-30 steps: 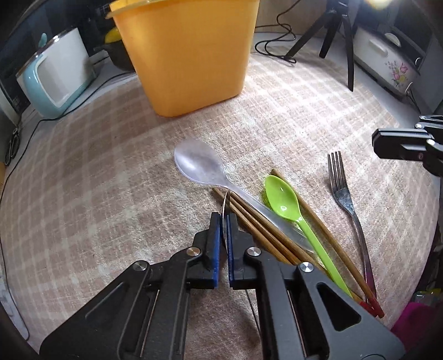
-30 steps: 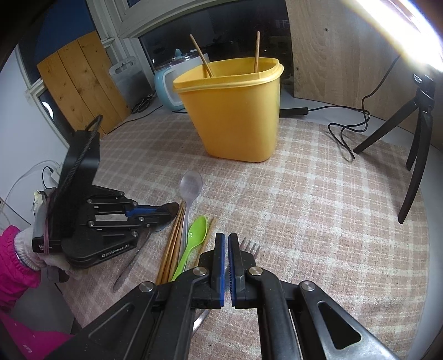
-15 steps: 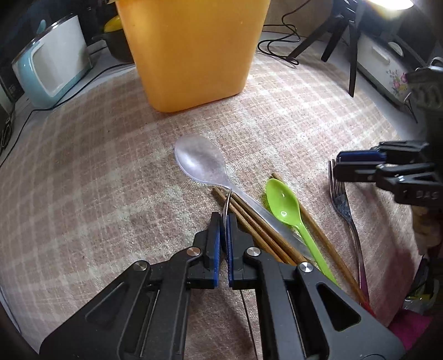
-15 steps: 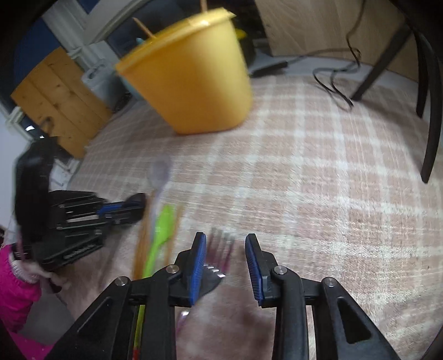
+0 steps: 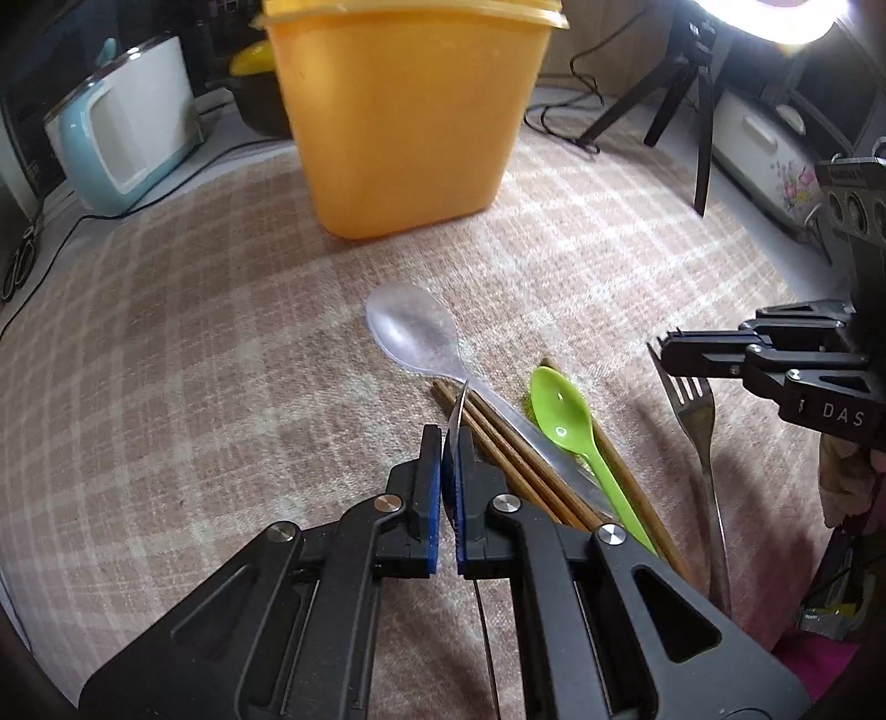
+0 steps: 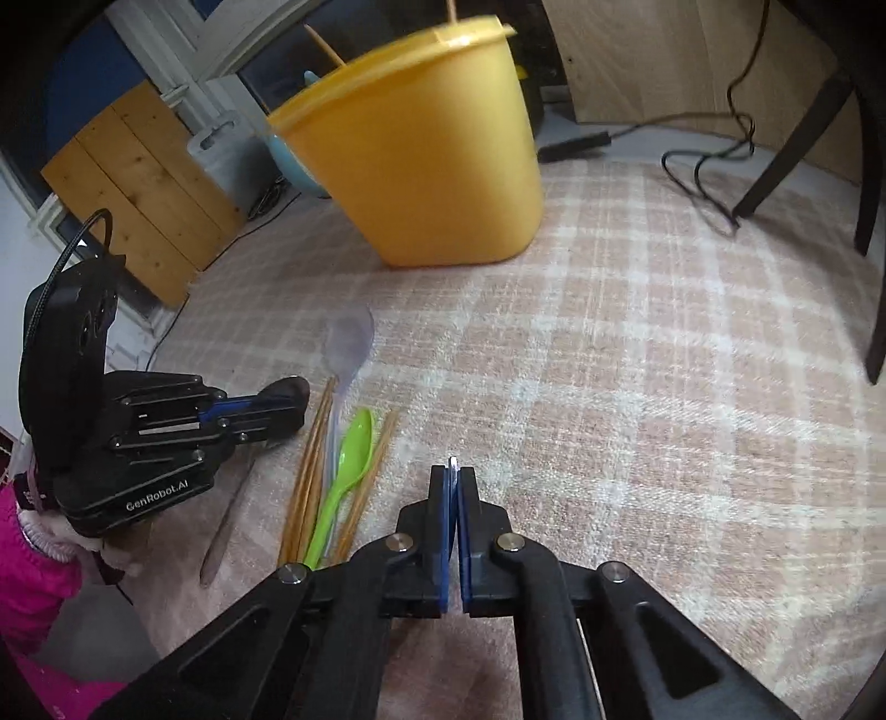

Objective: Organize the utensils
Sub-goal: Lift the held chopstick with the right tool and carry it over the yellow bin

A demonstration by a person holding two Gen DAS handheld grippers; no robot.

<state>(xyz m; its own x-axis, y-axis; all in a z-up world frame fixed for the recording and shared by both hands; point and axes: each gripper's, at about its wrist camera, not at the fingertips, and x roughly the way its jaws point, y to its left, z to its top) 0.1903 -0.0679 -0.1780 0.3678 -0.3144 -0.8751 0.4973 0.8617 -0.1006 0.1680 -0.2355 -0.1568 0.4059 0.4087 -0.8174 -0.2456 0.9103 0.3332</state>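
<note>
Right now the left gripper (image 5: 449, 432) has its fingers clenched on a metal spoon (image 6: 227, 526), which shows edge-on as a thin sliver between the blue pads; from the right wrist view its bowl pokes out past the fingertips and its handle slants down toward the near edge. The right gripper (image 6: 454, 471) has just been closing and is now clamped on the tine end of a fork (image 5: 703, 443), a slim strip of metal showing between its pads, while the fork's handle runs along the checked cloth (image 5: 194, 360) on the counter. Between the two grippers lie a clear plastic spoon (image 5: 412, 332), a green spoon (image 5: 559, 410) and several brown chopsticks (image 5: 515, 459), bunched side by side with handles toward the near edge. Farther back stands a tall yellow tub (image 5: 410, 122), upright on the cloth, with two chopstick ends (image 6: 326, 47) sticking up from it. A pink sleeve (image 6: 27, 570) shows behind the left gripper
</note>
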